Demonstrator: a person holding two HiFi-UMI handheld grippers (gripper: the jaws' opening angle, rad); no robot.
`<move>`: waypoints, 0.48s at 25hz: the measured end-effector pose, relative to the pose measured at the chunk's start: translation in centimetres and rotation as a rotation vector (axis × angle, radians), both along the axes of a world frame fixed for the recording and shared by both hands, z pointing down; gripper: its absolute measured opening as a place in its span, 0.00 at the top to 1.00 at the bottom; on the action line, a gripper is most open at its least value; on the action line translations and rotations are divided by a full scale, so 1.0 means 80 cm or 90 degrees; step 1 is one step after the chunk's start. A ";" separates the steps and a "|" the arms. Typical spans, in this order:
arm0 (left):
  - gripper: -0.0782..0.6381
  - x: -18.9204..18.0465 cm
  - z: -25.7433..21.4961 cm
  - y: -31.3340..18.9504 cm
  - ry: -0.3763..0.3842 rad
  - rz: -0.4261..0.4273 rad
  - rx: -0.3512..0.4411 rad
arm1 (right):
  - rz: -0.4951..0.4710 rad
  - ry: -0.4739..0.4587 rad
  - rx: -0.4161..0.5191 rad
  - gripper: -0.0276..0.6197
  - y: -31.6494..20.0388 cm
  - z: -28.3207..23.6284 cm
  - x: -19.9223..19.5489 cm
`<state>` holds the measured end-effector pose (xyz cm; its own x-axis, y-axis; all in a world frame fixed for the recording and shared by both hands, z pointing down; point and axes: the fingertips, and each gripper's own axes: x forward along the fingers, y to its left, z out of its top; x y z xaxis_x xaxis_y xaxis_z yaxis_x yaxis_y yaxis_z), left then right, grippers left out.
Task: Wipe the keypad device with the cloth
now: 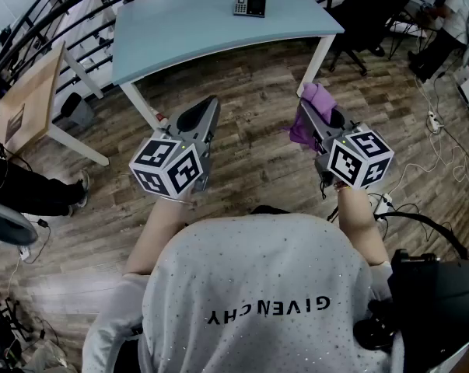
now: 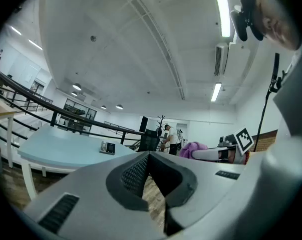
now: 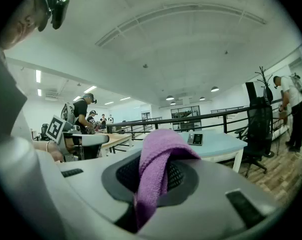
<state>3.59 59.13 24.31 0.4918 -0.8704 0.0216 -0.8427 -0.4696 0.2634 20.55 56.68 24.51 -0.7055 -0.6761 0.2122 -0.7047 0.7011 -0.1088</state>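
The keypad device point(image 1: 250, 5) lies near the far edge of a light blue table point(image 1: 187, 29), well ahead of both grippers. It also shows small in the left gripper view as the keypad device point(image 2: 107, 147) and in the right gripper view as the keypad device point(image 3: 194, 139). My right gripper point(image 1: 307, 103) is held over the wooden floor, shut on a purple cloth point(image 1: 316, 99) that drapes over its jaws; up close the cloth point(image 3: 158, 164) hangs between them. My left gripper point(image 1: 209, 103) is level with it to the left, its jaws point(image 2: 149, 156) shut with nothing between them.
A table leg point(image 1: 145, 107) stands just ahead of the left gripper and another leg point(image 1: 320, 57) ahead of the right. A wooden desk point(image 1: 28, 107) is at the left, a black office chair point(image 1: 370, 14) and a person point(image 1: 452, 14) at the far right. Cables point(image 1: 436, 130) lie on the floor.
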 end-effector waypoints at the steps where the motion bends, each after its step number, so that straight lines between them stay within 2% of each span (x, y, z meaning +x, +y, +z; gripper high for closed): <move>1: 0.89 -0.005 -0.006 -0.001 0.001 0.000 0.000 | -0.001 0.002 -0.001 0.89 -0.001 -0.005 -0.006; 6: 0.89 -0.016 -0.013 -0.021 0.007 -0.006 -0.002 | -0.010 -0.010 -0.011 0.89 -0.024 -0.011 -0.021; 12: 0.89 -0.010 -0.013 -0.072 0.019 -0.021 -0.008 | -0.008 -0.085 -0.028 0.89 -0.091 -0.018 -0.012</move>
